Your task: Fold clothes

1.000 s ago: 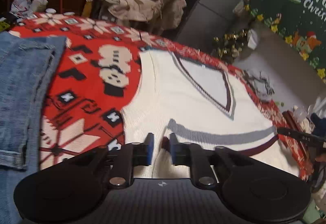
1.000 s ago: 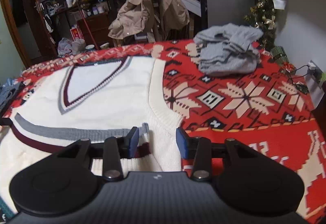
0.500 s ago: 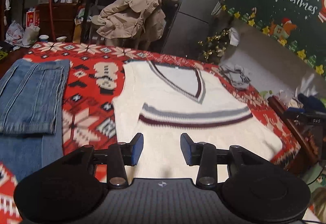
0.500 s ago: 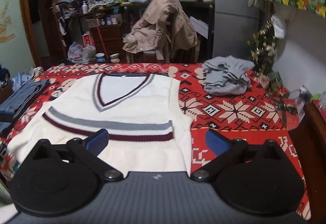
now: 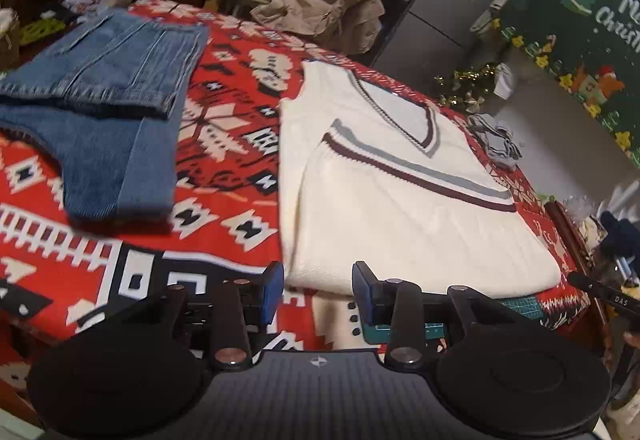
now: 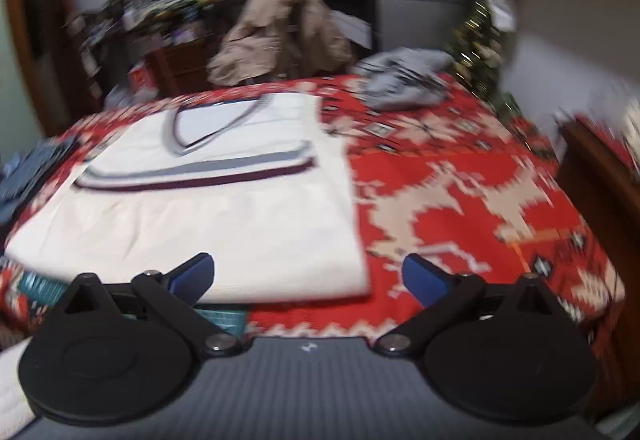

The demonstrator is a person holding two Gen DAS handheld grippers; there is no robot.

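A cream knit vest [image 5: 400,208] with grey and maroon stripes lies on the red patterned tablecloth [image 5: 224,208], its lower half folded up over the chest. My left gripper [image 5: 318,290] hovers open just short of the vest's near left corner, nothing between its blue pads. In the right wrist view, which is blurred, the same vest [image 6: 224,216] lies flat and my right gripper [image 6: 308,276] stands wide open above its near right corner, holding nothing.
Folded blue jeans [image 5: 104,112] lie left of the vest. A crumpled grey garment [image 6: 404,84] sits at the table's far right. A beige coat [image 5: 320,8] hangs over a chair behind the table. A green cutting mat [image 6: 222,318] shows at the near edge.
Both grippers released the vest's hem after laying it over the chest, opened, and pulled back toward the near table edge. The left gripper also swung left, bringing the jeans into view.
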